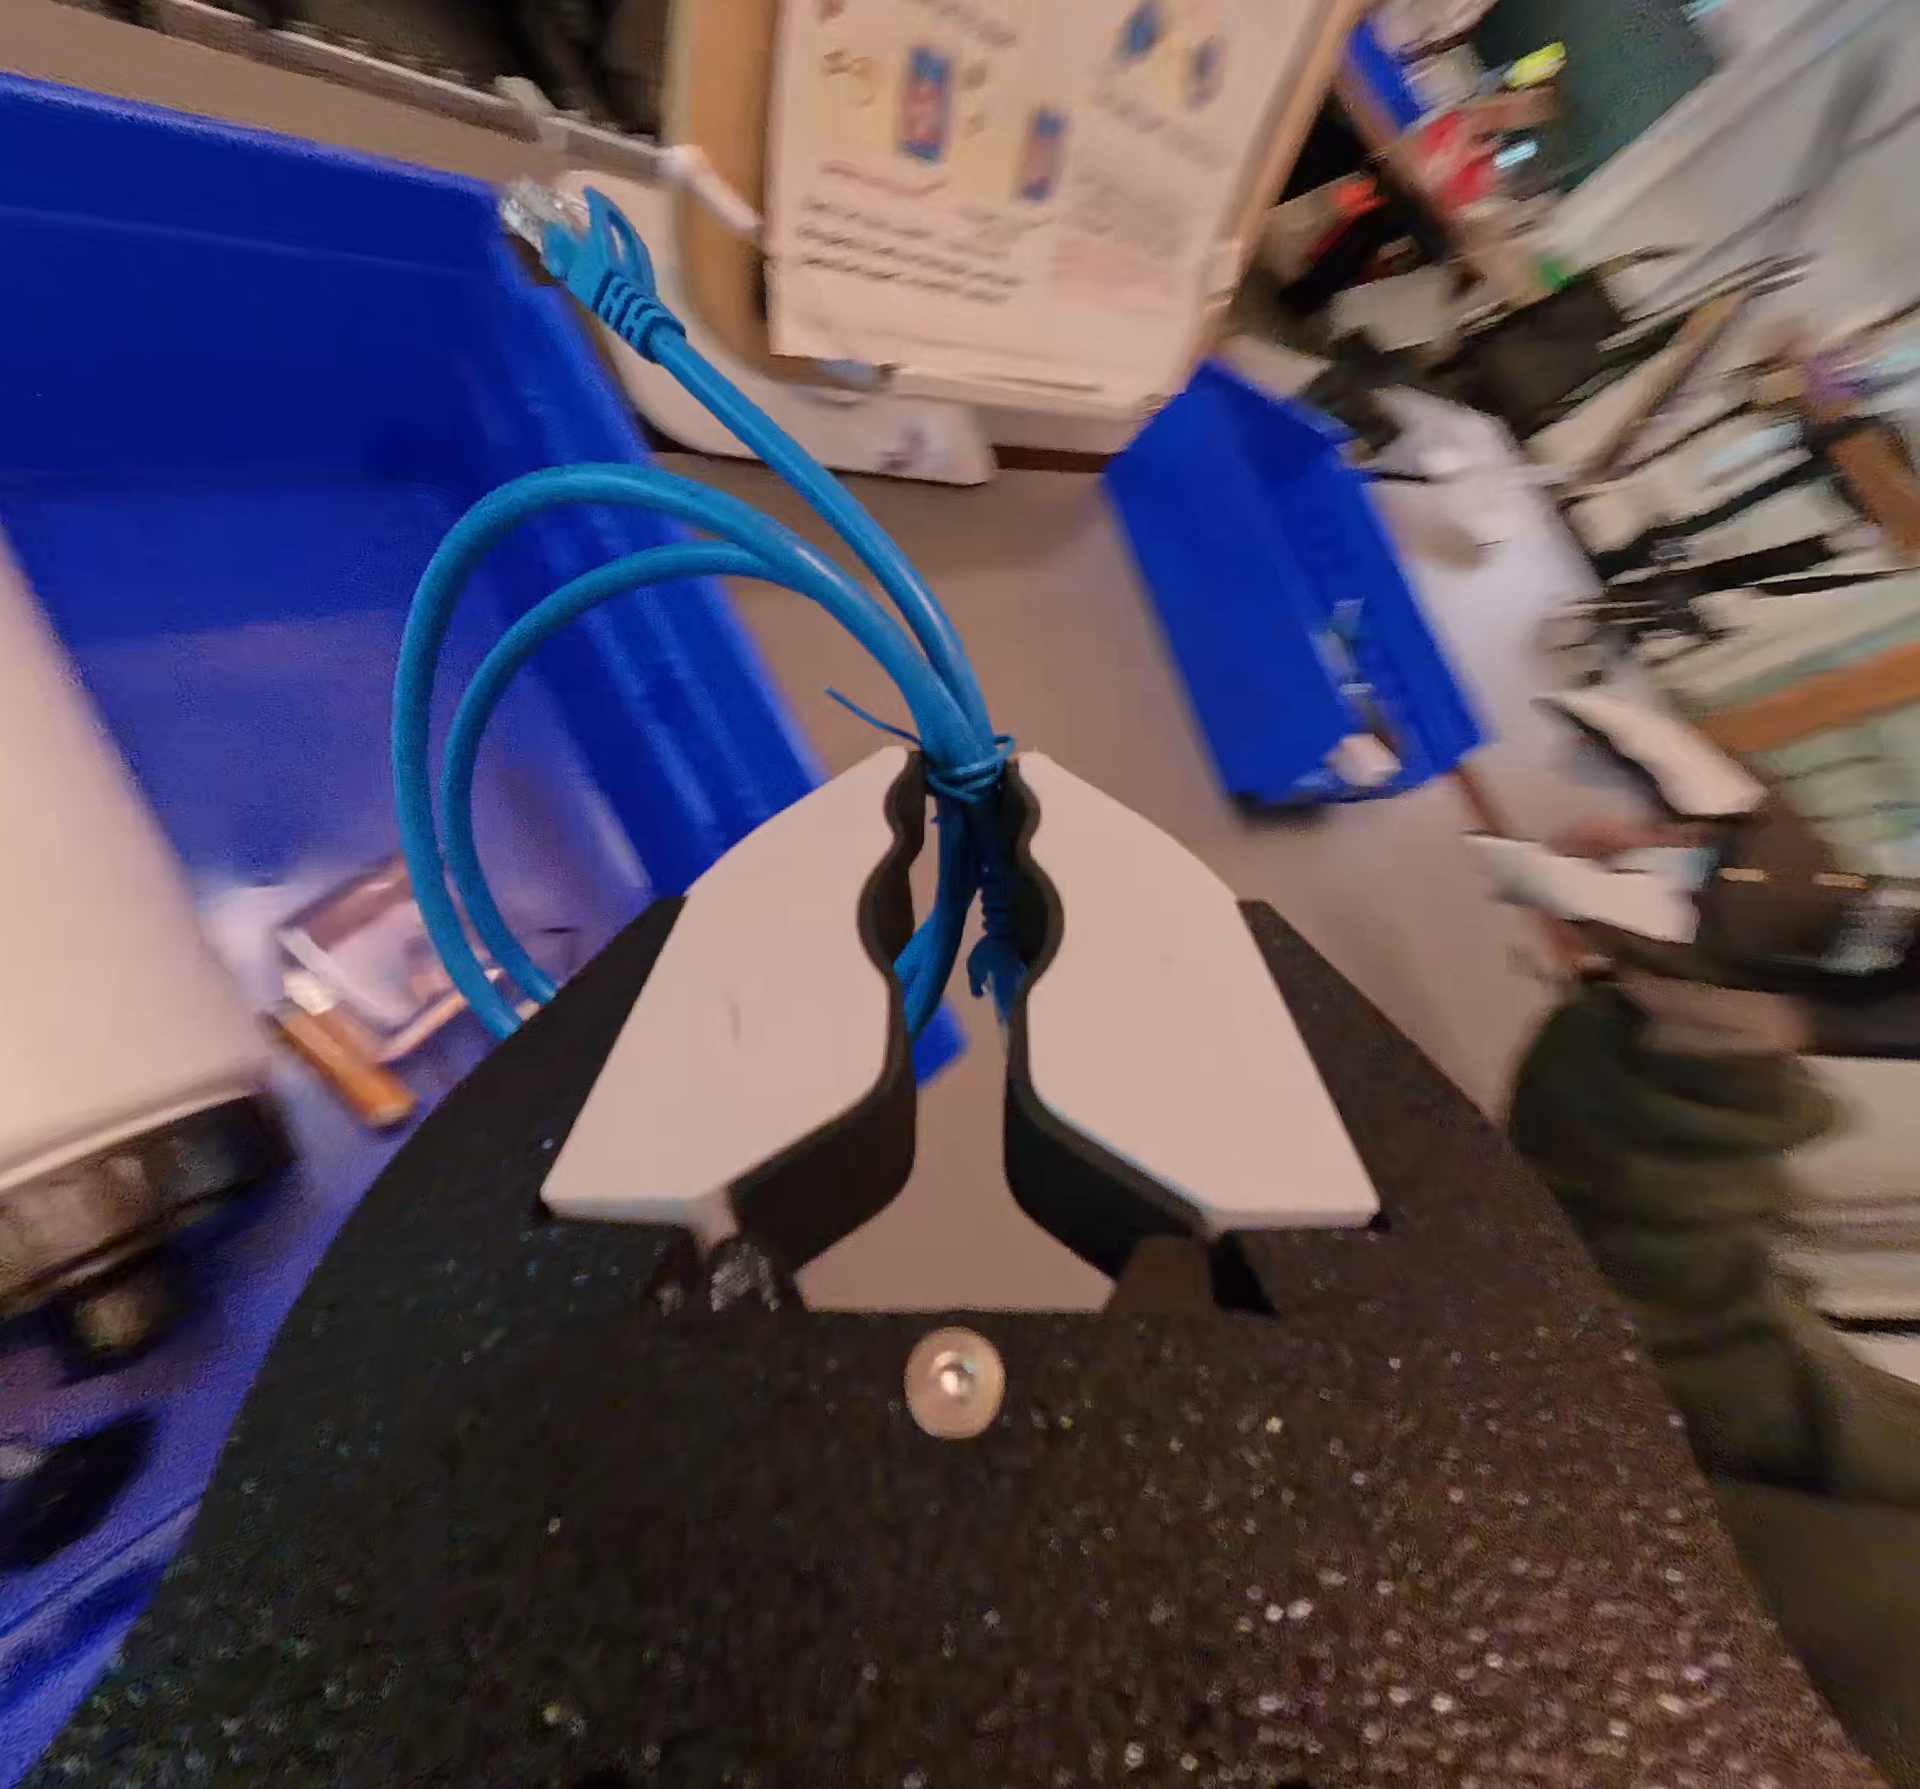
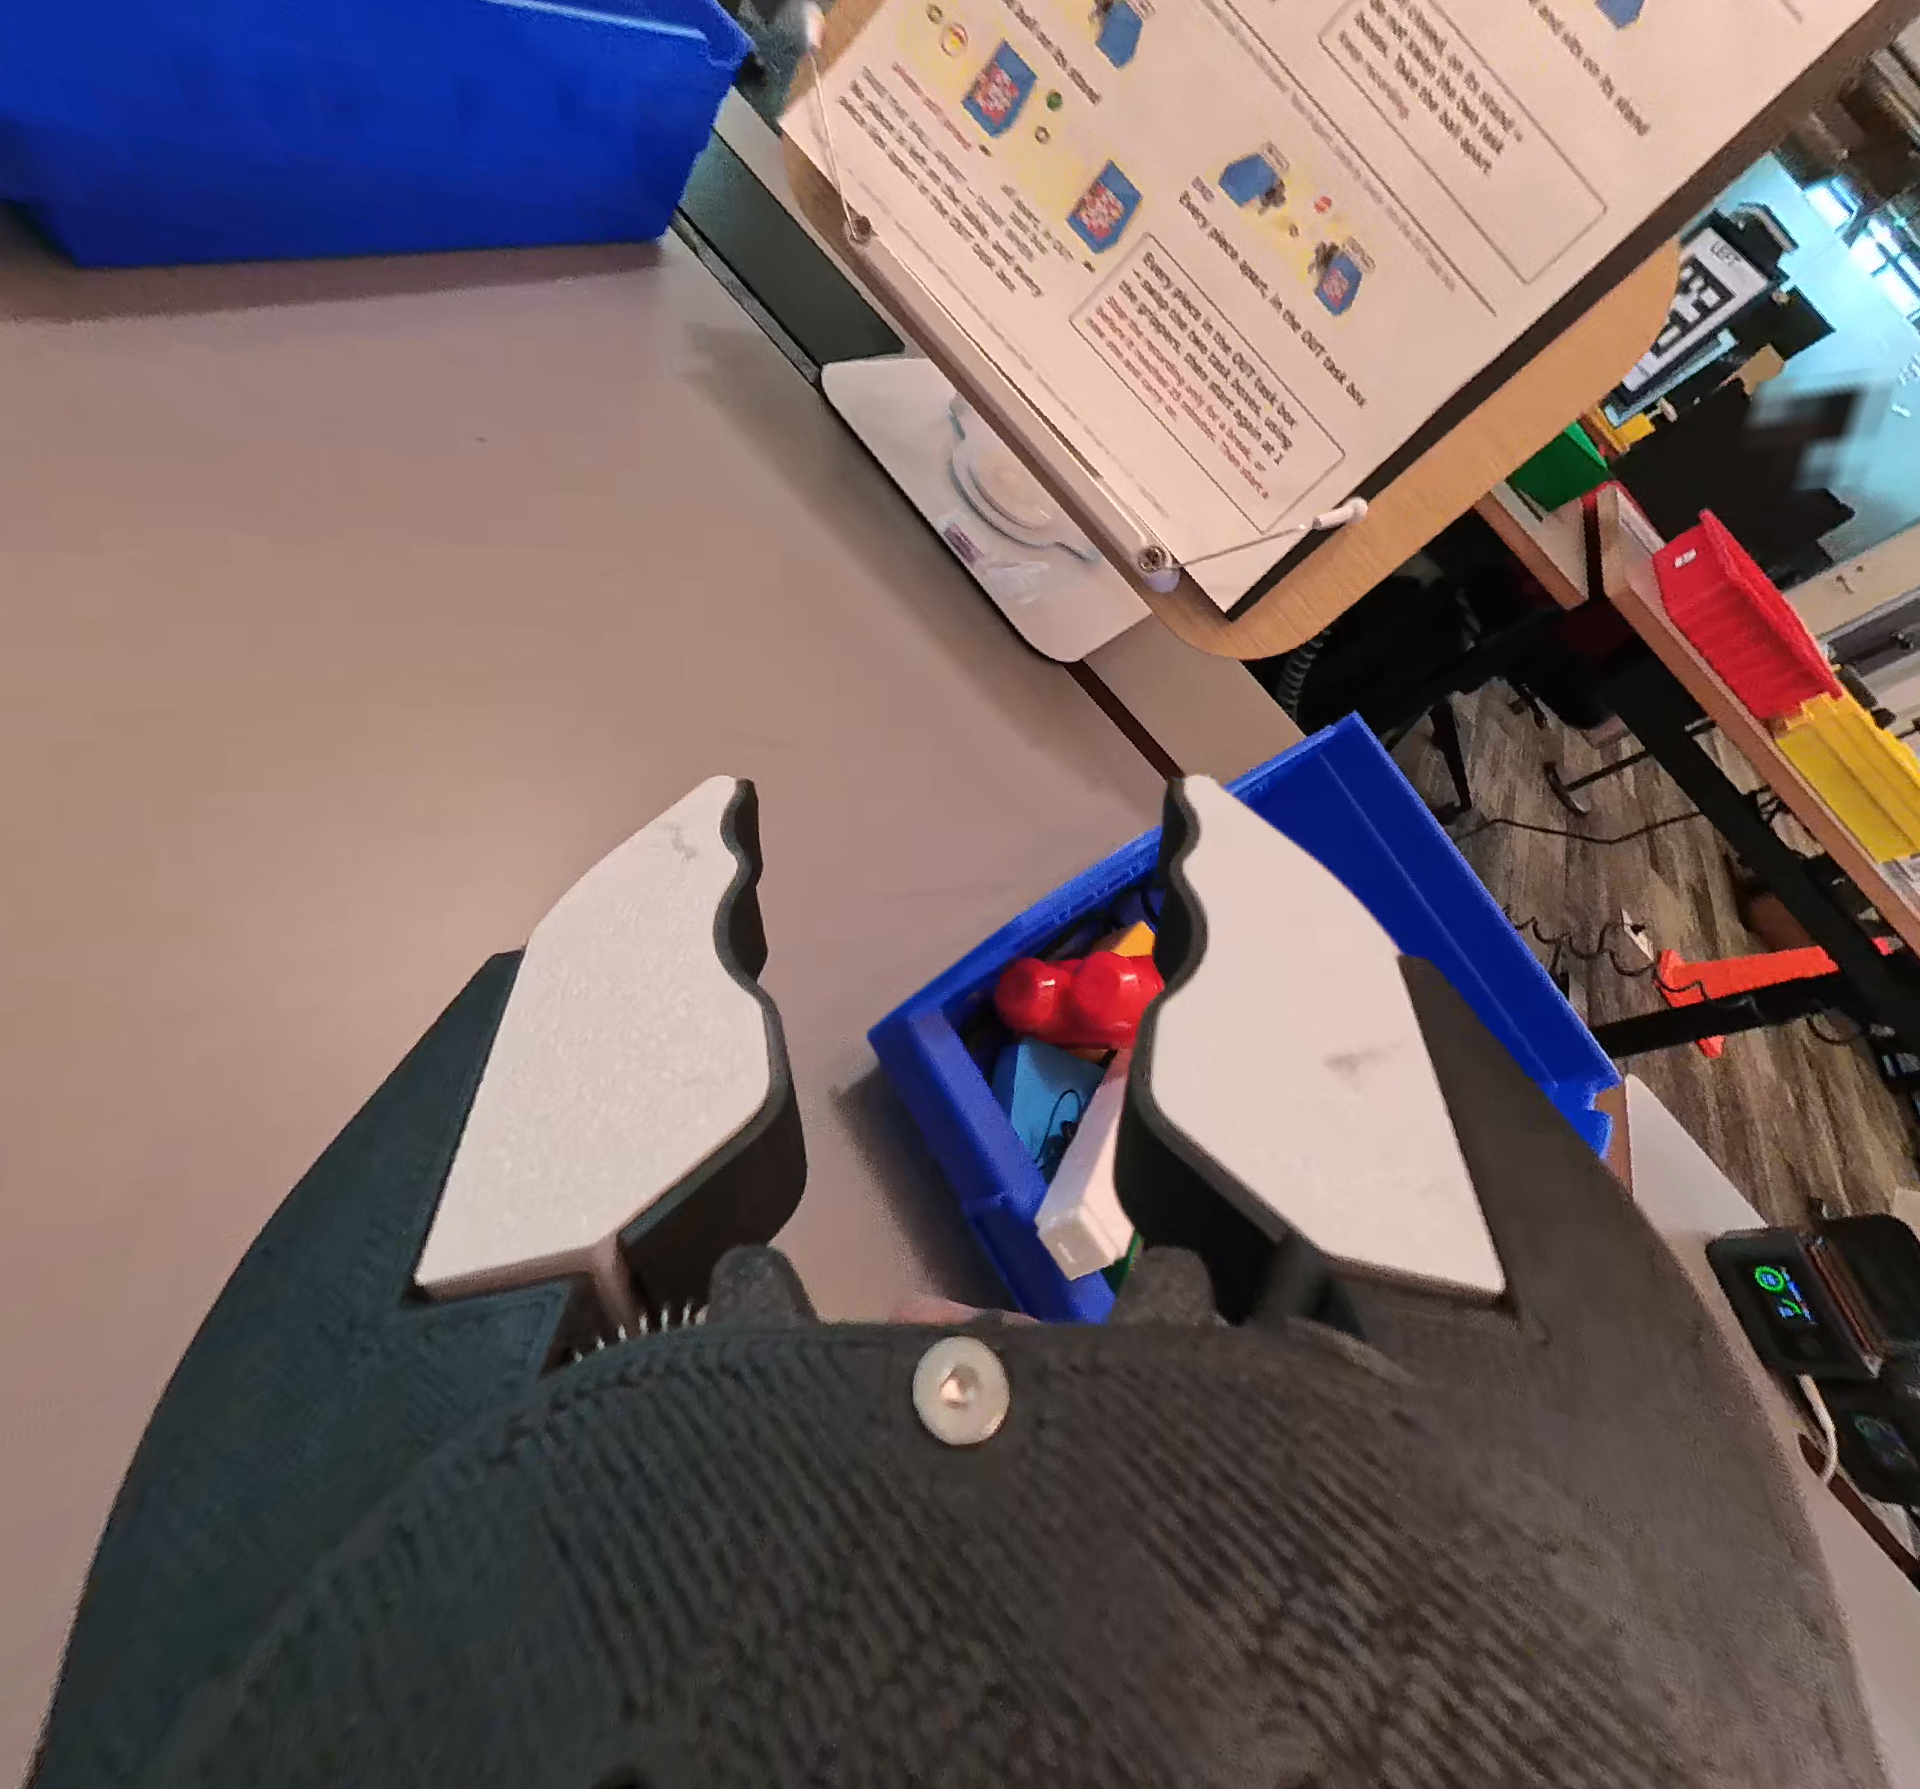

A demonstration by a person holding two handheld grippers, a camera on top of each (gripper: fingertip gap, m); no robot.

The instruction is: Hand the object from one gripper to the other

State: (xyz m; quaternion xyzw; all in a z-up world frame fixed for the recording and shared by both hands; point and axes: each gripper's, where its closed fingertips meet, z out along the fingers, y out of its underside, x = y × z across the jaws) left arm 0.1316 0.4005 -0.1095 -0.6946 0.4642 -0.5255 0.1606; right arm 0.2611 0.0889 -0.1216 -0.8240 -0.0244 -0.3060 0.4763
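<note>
The blue network cable (image 1: pixel 582 700), one coiled bundle tied with a thin blue twist tie (image 1: pixel 961 773), is clamped at the tie between the fingers (image 1: pixel 790 991) of the left gripper (image 1: pixel 964 783), held up in the air above the counter (image 1: pixel 1049 596). Two loops arc out to the left, and one end with a clear plug (image 1: pixel 535 207) rises toward the upper left.

The right gripper (image 2: pixel 961 804) has its fingers (image 2: pixel 623 1033) spread wide with nothing between them, hovering over the counter beside the small blue bin (image 2: pixel 1382 866).

There are two blue bins: a large one (image 1: pixel 260 368) to the left, holding a few blurred items, and the small one at the counter's edge, which holds one red toy piece (image 2: pixel 1075 996), a blue block (image 2: pixel 1039 1095), a white bar (image 2: pixel 1086 1189) and some other partly hidden pieces. One instruction board (image 2: pixel 1195 181) stands tilted at the back of the counter. Red and yellow bins (image 2: pixel 1787 700) sit on a shelf beyond.
</note>
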